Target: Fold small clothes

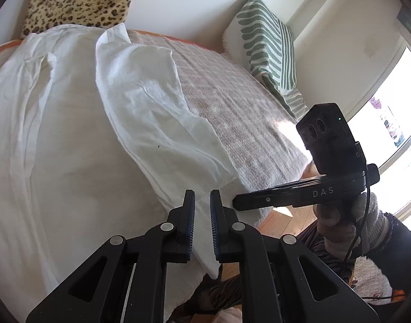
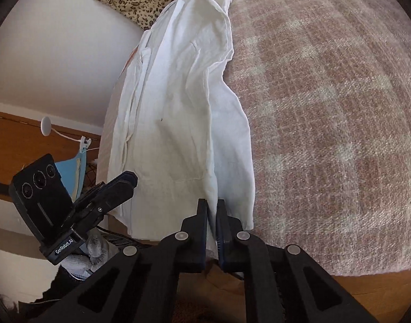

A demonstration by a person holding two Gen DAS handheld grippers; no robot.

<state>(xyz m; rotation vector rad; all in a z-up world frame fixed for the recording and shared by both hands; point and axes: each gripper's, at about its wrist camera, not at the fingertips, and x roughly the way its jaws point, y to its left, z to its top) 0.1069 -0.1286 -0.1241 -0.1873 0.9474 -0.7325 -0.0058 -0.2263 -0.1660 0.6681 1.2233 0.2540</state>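
A white shirt (image 1: 71, 123) lies lengthwise on a bed with a pinkish woven blanket (image 1: 245, 113); one side is folded over the body. My left gripper (image 1: 202, 202) hovers over the shirt's near hem, jaws a small gap apart, with fabric behind them. My right gripper (image 2: 212, 210) is shut on the shirt's (image 2: 178, 107) near hem edge, white cloth pinched between the pads. The right gripper also shows in the left wrist view (image 1: 299, 196), at the bed's near edge. The left gripper shows in the right wrist view (image 2: 116, 188), by the shirt's left lower corner.
A leopard-print pillow (image 1: 76, 0) and a green-striped pillow (image 1: 267, 43) lie at the head of the bed. A white wall and a bright window (image 1: 388, 123) are on the right. Wooden floor (image 2: 367, 290) lies below the bed edge.
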